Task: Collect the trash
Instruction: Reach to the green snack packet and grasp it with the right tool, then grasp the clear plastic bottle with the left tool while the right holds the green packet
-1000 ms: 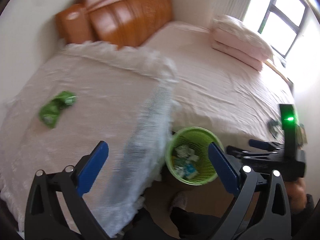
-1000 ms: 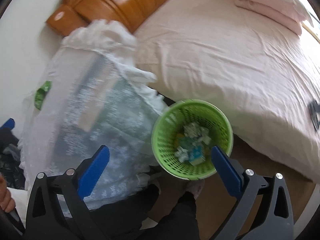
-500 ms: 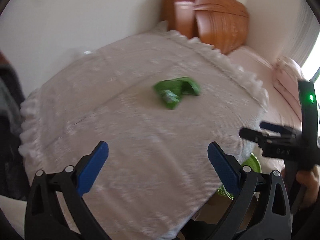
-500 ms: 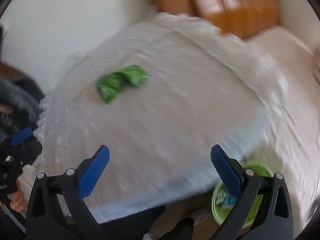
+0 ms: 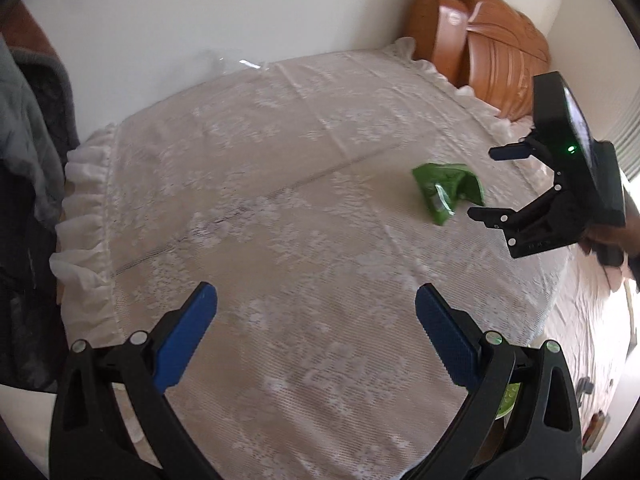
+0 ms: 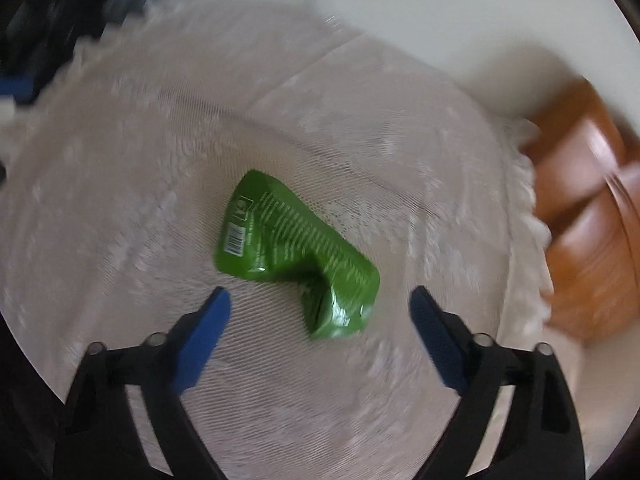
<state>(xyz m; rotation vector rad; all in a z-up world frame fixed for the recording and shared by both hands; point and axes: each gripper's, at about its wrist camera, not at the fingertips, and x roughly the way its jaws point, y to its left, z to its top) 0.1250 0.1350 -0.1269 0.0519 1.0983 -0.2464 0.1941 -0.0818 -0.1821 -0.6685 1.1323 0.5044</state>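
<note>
The lace-covered table [image 5: 280, 220] spreads below me. My left gripper [image 5: 316, 320] hangs spread and empty at the near edge. My right gripper [image 6: 320, 320], jaws just closing yet clear, hovers over the green wrapper [image 6: 288, 248] on the far right: crumpled, glossy, barcoded, not yet picked up.

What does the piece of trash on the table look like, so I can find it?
Find the table with the white lace cloth by the wall. On it lies a crumpled green wrapper with a white barcode, the only coloured thing on the cloth.
</note>
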